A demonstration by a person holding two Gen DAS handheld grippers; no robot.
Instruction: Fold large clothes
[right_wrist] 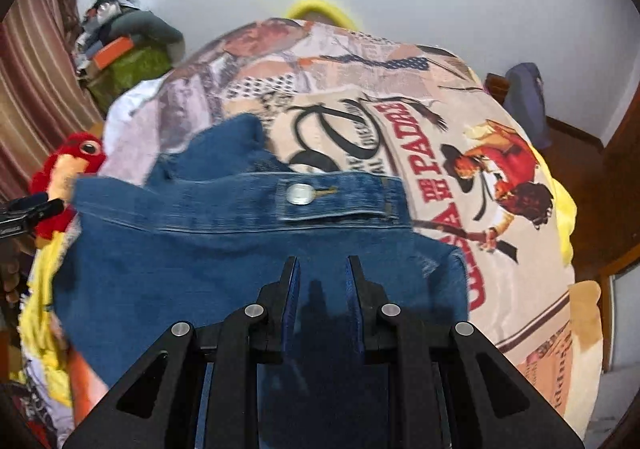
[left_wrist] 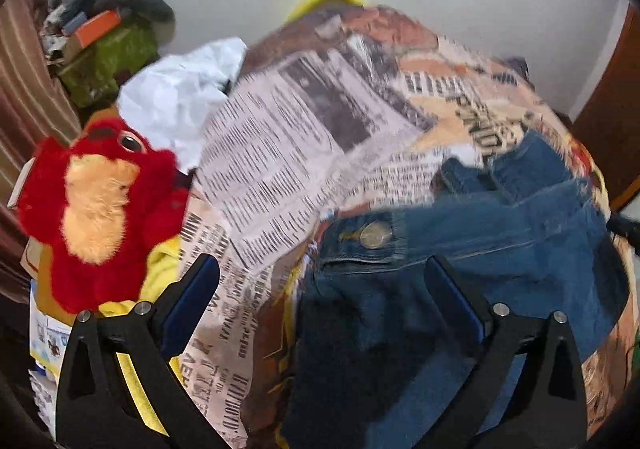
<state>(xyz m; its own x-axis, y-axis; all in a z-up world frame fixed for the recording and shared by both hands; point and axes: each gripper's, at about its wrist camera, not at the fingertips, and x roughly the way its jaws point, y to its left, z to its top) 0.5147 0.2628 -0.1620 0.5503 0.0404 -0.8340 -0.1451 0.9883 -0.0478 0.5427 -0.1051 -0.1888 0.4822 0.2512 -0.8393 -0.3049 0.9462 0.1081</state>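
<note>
Jeans (right_wrist: 256, 249) are spread on the printed bedspread (right_wrist: 460, 169), waistband button (right_wrist: 299, 194) facing up. Denim is pinched between the narrowly set fingers of the right gripper (right_wrist: 322, 269). The left gripper (left_wrist: 320, 269) is held wide apart over the denim. A red plush toy (left_wrist: 100, 209) is seen beside the bed.

The jeans (right_wrist: 240, 249) were mid-blue denim with paler stitching and a silver metal button (right_wrist: 300, 194). Beneath the jeans, the bedspread (right_wrist: 440, 153) was beige, printed with newspaper-style black text, red lettering and a figure in red and orange. Left of the jeans sat a plush toy (left_wrist: 96, 209), bright red with a peach face. Beyond the jeans lay a white cloth (left_wrist: 180, 97) and a yellow pillow (right_wrist: 320, 9). Both grippers had black frames with blue pads.
</note>
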